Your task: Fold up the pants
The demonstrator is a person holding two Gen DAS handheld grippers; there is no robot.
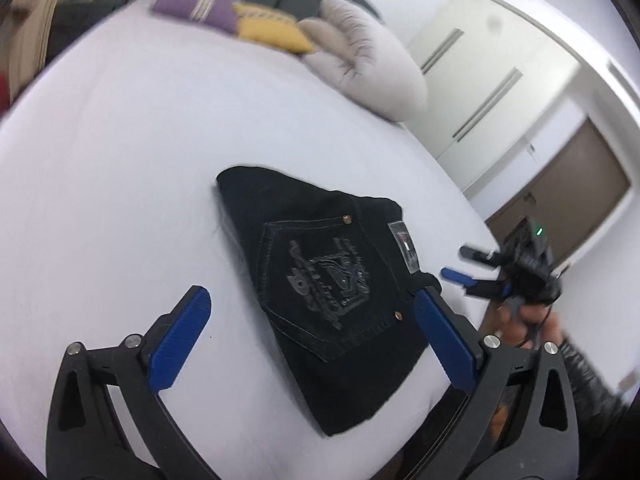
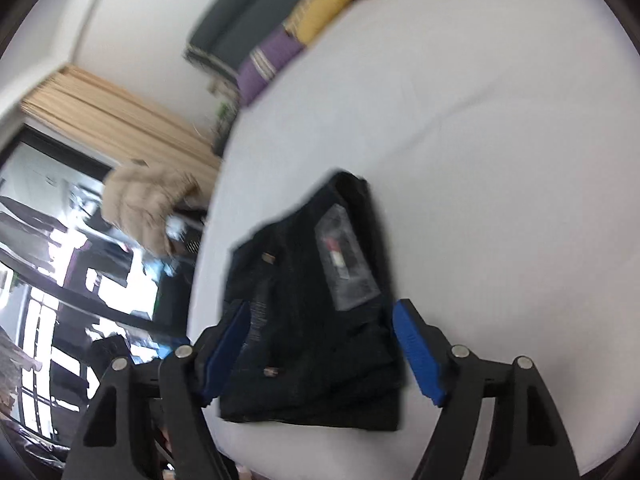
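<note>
The black pants (image 1: 320, 280) lie folded into a compact bundle on the white bed (image 1: 120, 180), back pocket with embossed logo and waist label facing up. My left gripper (image 1: 312, 312) is open above them, fingers spread on either side, holding nothing. In the left wrist view my right gripper (image 1: 460, 262) shows at the bed's right edge, open, held by a hand. In the right wrist view the pants (image 2: 312, 312) lie between and beyond my open right gripper (image 2: 320, 320), whose blue pads (image 2: 418, 354) hold nothing.
A grey pillow (image 1: 372, 60), a yellow cushion (image 1: 272, 30) and a purple cushion (image 1: 192, 6) lie at the head of the bed against a dark headboard. White wardrobe doors (image 1: 480, 92) stand to the right. A beige curtain (image 2: 112, 120) and window are left of the bed.
</note>
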